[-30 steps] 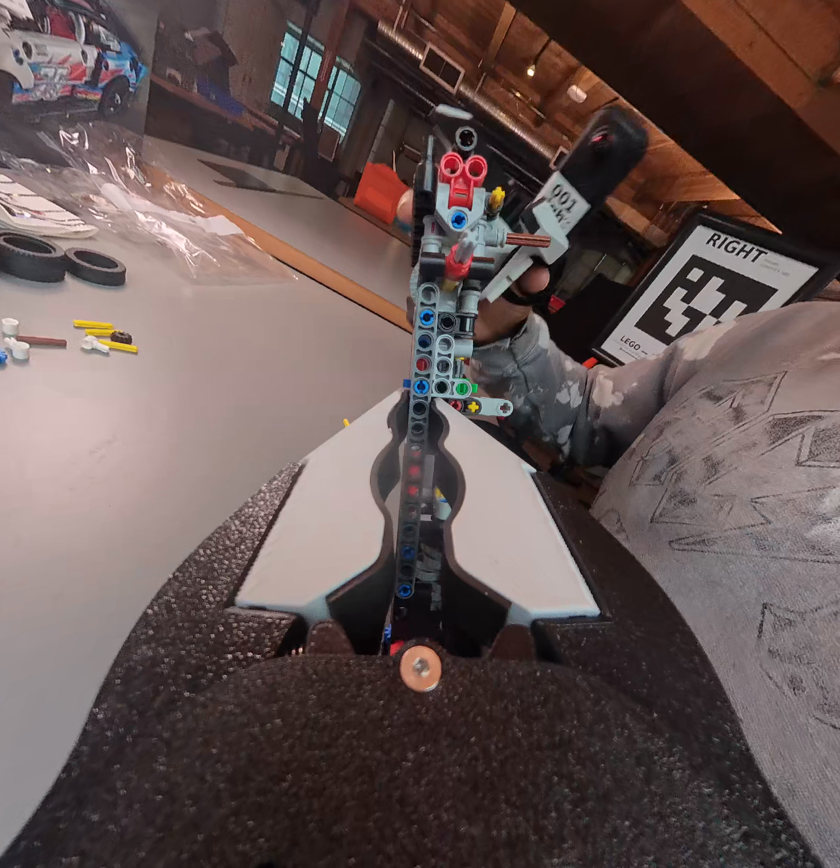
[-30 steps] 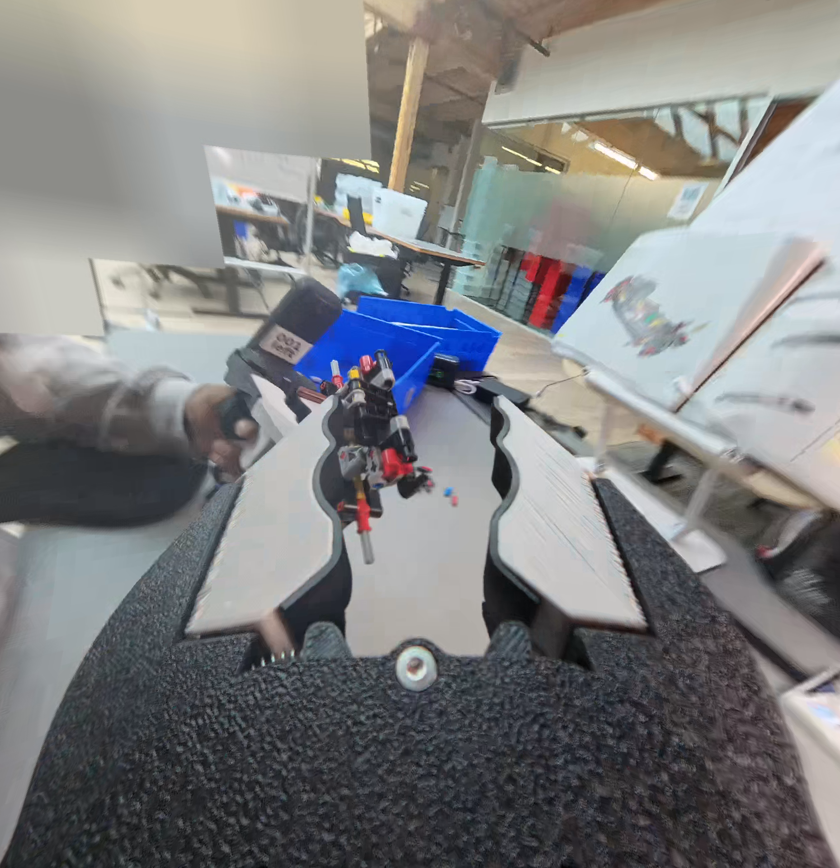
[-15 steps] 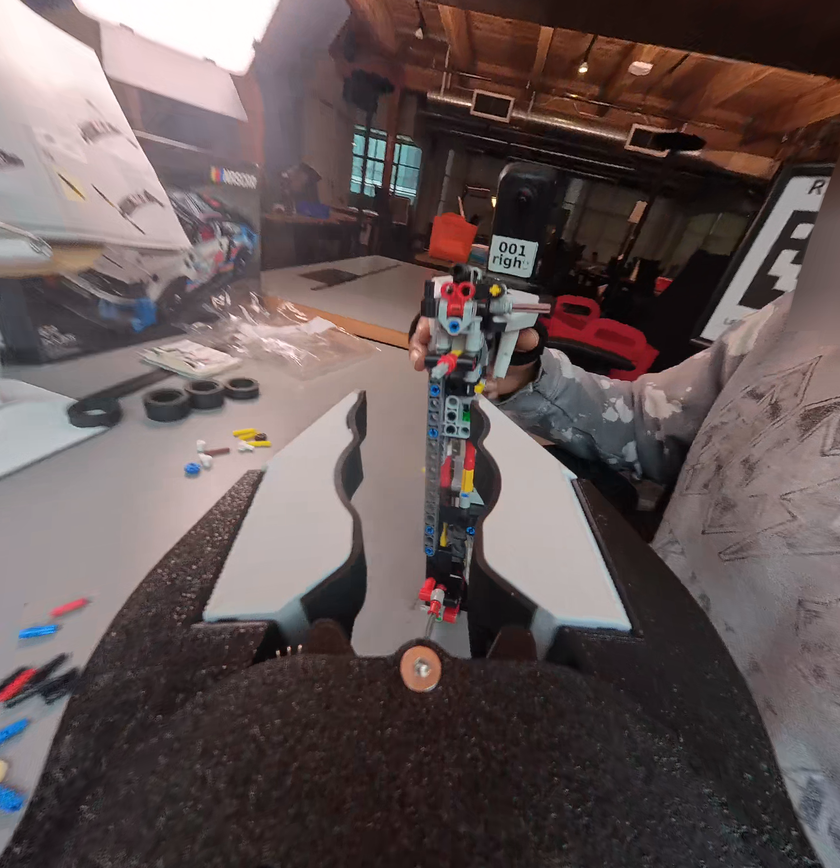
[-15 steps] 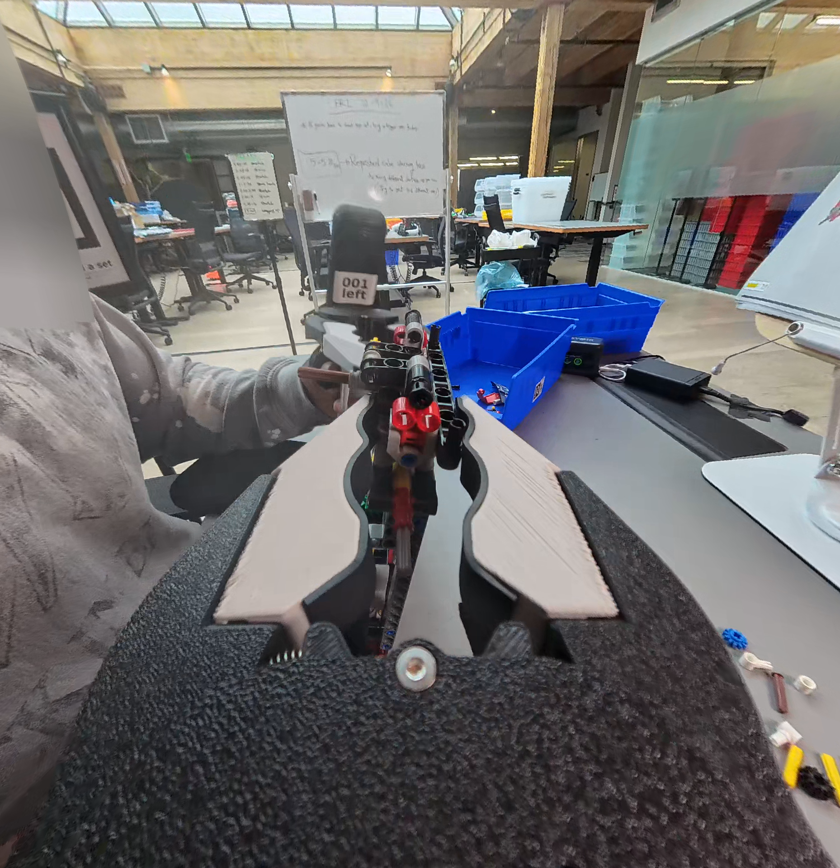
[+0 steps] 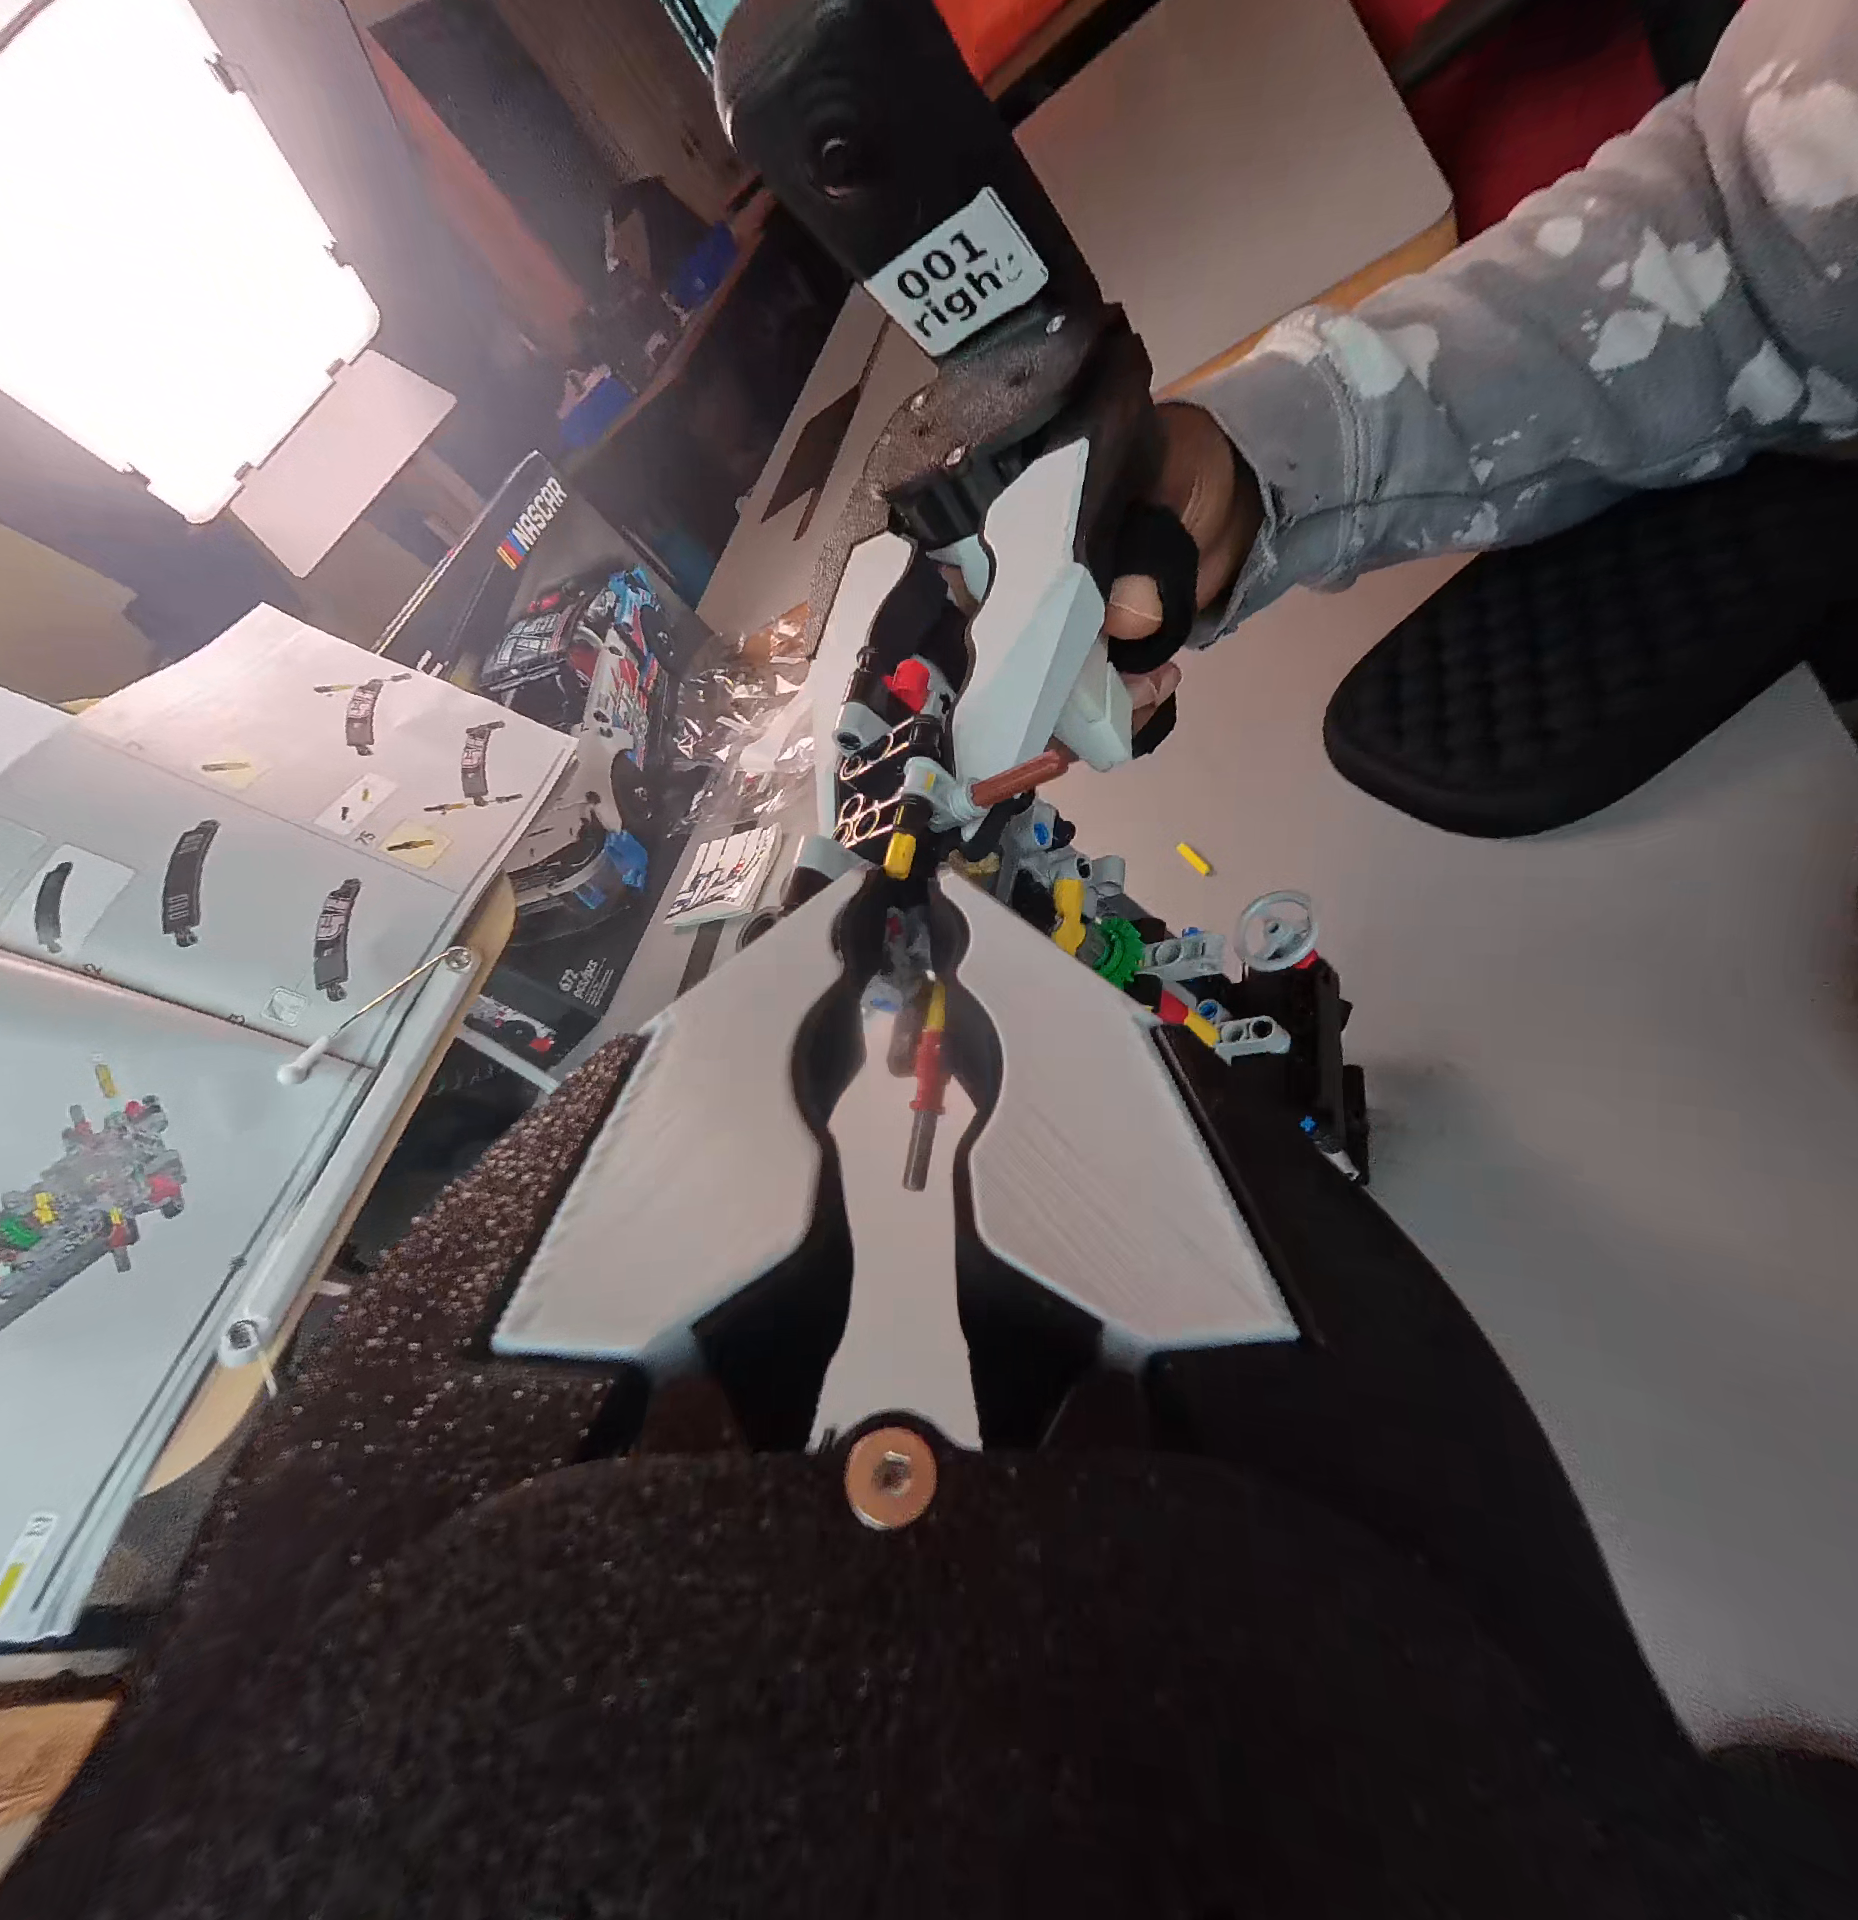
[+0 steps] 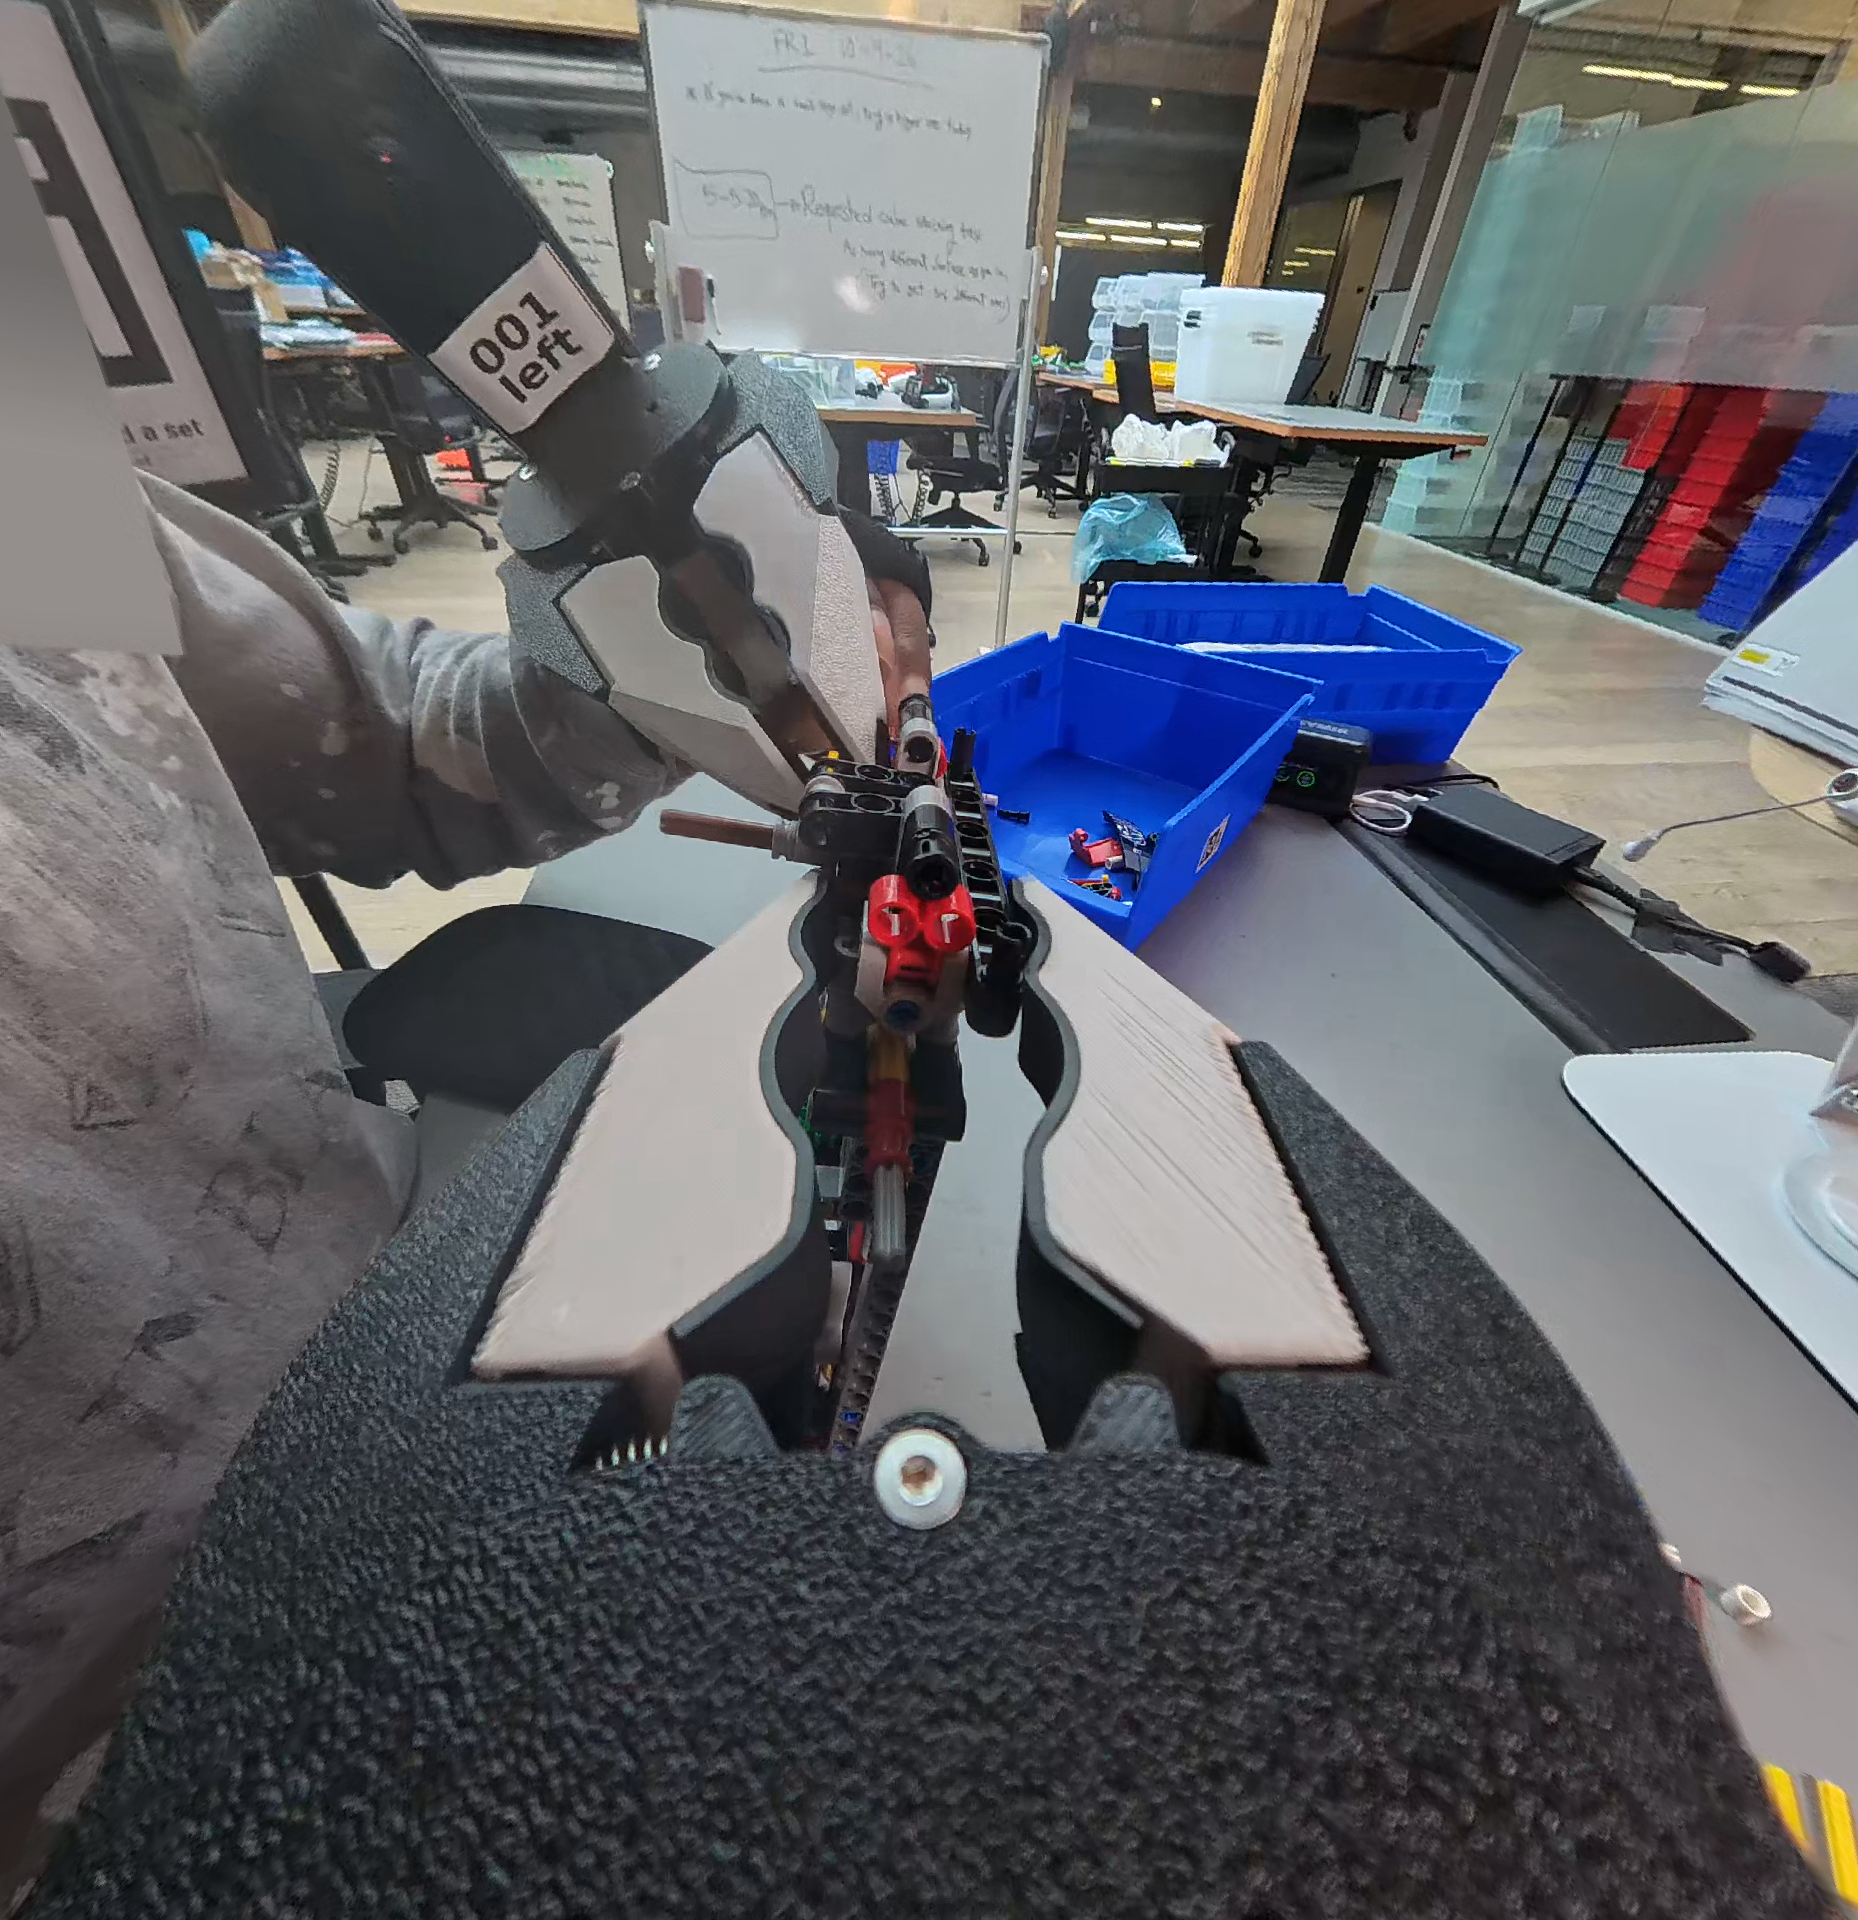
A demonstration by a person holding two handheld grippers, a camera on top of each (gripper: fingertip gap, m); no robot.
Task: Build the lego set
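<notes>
Your left wrist view rolls sideways, close over the grey table [image 5: 1527,1091], facing the open instruction booklet [image 5: 229,883]. Your right wrist view sits level, facing the blue plastic bins [image 6: 1164,748]. Both share the multicoloured brick-beam assembly [image 5: 894,821] [image 6: 904,935], seen close from opposite ends.

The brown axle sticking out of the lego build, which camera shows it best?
The right wrist view: the brown axle juts sideways from the lego build, sharp and unobstructed against a dark background. The left wrist view shows the brown axle smaller, beside the right gripper's white finger.
</notes>
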